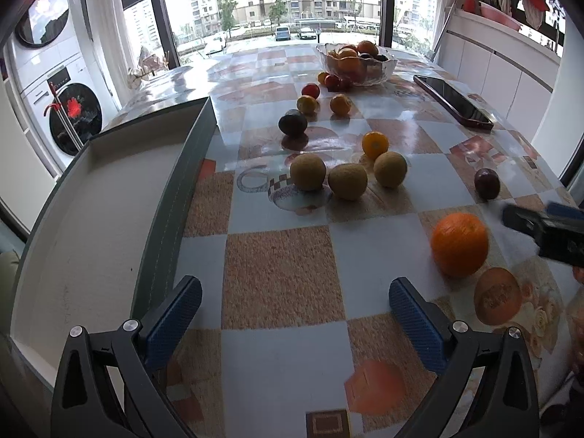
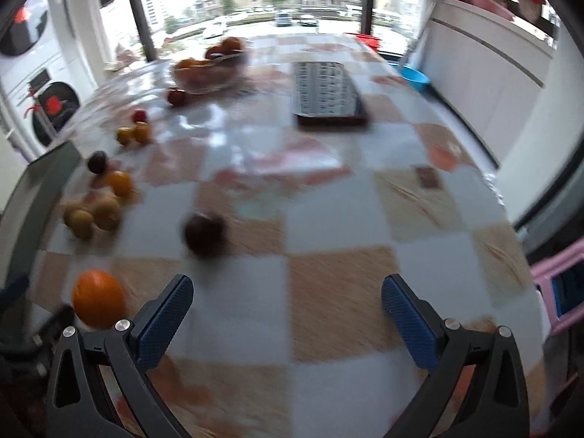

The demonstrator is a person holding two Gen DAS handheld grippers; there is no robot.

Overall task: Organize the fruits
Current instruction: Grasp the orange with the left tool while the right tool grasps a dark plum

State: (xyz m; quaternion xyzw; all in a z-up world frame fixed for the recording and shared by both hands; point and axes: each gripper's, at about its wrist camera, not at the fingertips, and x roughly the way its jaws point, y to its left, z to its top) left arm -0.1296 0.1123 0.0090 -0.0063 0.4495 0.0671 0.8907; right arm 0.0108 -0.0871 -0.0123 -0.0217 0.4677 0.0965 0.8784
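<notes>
Evidently both tongs, left gripper [image 1: 295, 310] and right gripper [image 2: 288, 306], gape apart, empty, ready for the orange [image 1: 459, 244] at lower right, the tray [image 1: 91, 219] waiting left.

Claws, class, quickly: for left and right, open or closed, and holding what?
Left claw: open, holding nothing.
Right claw: open, holding nothing.

A large orange [image 1: 459, 244] lies nearest on the table, with a dark plum [image 1: 487, 183] beyond it and three yellow-green round fruits [image 1: 346, 181] clustered mid-table beside a small yellow citrus [image 1: 375, 144]. Farther back lie an avocado [image 1: 292, 122], small tangerines [image 1: 340, 104] and red fruits [image 1: 310, 90], scattered before a glass bowl [image 1: 379, 76] heaped with fruit.
</notes>
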